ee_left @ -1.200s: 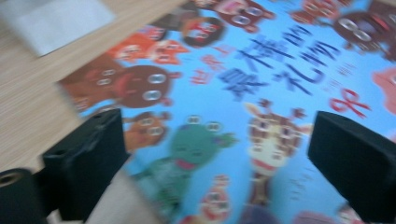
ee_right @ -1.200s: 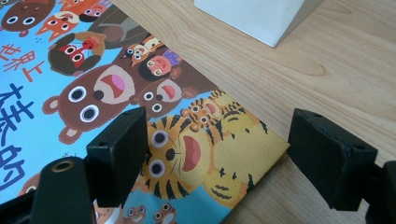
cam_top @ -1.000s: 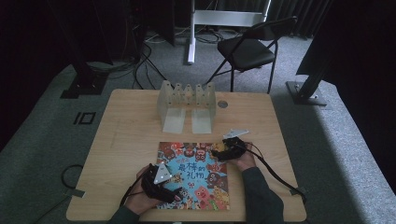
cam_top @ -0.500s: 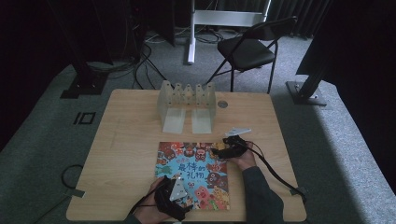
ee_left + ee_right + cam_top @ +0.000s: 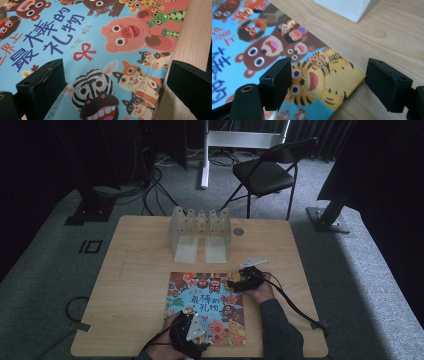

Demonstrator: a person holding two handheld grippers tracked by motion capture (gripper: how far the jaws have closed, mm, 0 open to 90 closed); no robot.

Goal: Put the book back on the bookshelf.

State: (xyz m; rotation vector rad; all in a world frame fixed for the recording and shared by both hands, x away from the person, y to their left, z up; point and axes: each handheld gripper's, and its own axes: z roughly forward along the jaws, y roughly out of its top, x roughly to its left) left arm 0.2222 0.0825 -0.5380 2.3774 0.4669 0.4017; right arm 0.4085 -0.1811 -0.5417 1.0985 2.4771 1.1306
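We see a picture book (image 5: pixel 207 307) lying flat on the wooden table (image 5: pixel 135 290), near the front edge and a little right of centre. Its title reads upright from our side, so its top edge points to 12 o'clock, toward the clear rack (image 5: pixel 200 227) standing at the far middle of the table; its long axis runs from 6 to 12 o'clock. Our left gripper (image 5: pixel 187 336) sits at the book's 6 o'clock edge, jaws spread wide: in the left gripper view (image 5: pixel 112 82) one jaw is over the cover and the other is over bare wood past the book's edge. Our right gripper (image 5: pixel 239 279) is at the book's corner toward 1 o'clock, jaws also released; in the right gripper view (image 5: pixel 325 85) they straddle the tiger corner of the cover (image 5: pixel 287 65) without clasping it. Bare table lies open toward 9 o'clock and, in a narrower strip, toward 3 o'clock, while the rack's two flat feet sit close beyond the book's top edge.
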